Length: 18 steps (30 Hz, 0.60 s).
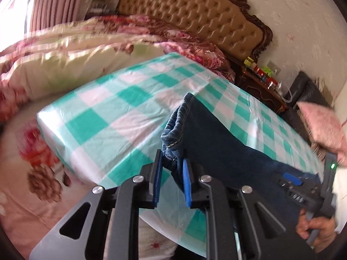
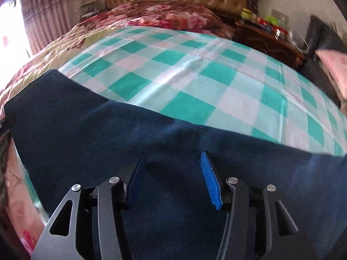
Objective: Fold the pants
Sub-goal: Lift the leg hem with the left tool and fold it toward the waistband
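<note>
While the jeans hang in a long dark-blue band above the checked cloth, we hold their bunched, stitched end between the blue pads of our left gripper, which is clamped on the denim. From that pinch the fabric stretches off to the right toward our right gripper, seen there with a green light and a bare hand on its handle. In the right wrist view the jeans fill the space just ahead of and beneath our right gripper; its fingers stand apart, with denim between them but not pinched. Beyond the jeans lies the checked cloth, then a flowered quilt, a tufted headboard and, farther right, a cluttered nightstand.
</note>
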Available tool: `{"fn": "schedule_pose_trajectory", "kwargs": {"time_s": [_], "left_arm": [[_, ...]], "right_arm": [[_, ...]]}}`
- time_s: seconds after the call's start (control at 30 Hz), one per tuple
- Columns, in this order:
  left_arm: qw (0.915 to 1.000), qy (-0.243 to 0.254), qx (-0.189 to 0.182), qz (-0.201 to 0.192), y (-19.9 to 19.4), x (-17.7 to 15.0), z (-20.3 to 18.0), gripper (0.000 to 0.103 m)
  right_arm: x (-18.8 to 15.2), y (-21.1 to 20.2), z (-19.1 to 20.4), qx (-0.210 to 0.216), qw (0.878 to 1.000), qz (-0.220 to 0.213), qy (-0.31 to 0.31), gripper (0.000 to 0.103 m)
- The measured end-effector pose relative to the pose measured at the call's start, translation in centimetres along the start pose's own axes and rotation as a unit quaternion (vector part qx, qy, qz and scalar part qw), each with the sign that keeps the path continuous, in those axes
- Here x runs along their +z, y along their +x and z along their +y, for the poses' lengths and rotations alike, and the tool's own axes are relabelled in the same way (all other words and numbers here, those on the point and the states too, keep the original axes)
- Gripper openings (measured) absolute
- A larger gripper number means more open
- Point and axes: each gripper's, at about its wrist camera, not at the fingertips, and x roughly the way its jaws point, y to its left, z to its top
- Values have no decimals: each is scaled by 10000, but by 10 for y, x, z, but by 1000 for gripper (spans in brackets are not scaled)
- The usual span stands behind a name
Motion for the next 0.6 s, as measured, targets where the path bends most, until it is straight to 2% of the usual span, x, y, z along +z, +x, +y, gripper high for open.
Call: {"fn": "schedule_pose_trajectory", "kwargs": {"time_s": [0.17, 0.27, 0.4, 0.43, 0.5, 0.6], "left_arm": [[9950, 840, 475, -267, -28, 7, -43, 17], [9811, 1648, 872, -525, -50, 7, -91, 17], [9464, 2899, 1078, -933, -78, -16, -178, 17], [9326, 3298, 1034, -1042, -84, -32, -210, 17], [9102, 3861, 911, -1192, -89, -66, -258, 17], [8698, 4746, 492, -1251, -78, -158, -333, 17]], "right_arm": [[-14, -28, -47, 83, 9982, -10, 586, 56], [-27, -42, -80, 245, 9947, 43, 1002, 56], [-56, -71, -144, 570, 9823, 79, 1782, 58], [-63, -77, -159, 561, 9789, 62, 1966, 58], [-80, -92, -192, 423, 9713, 34, 2339, 59], [-107, -109, -236, 306, 9583, 2, 2843, 60]]}}
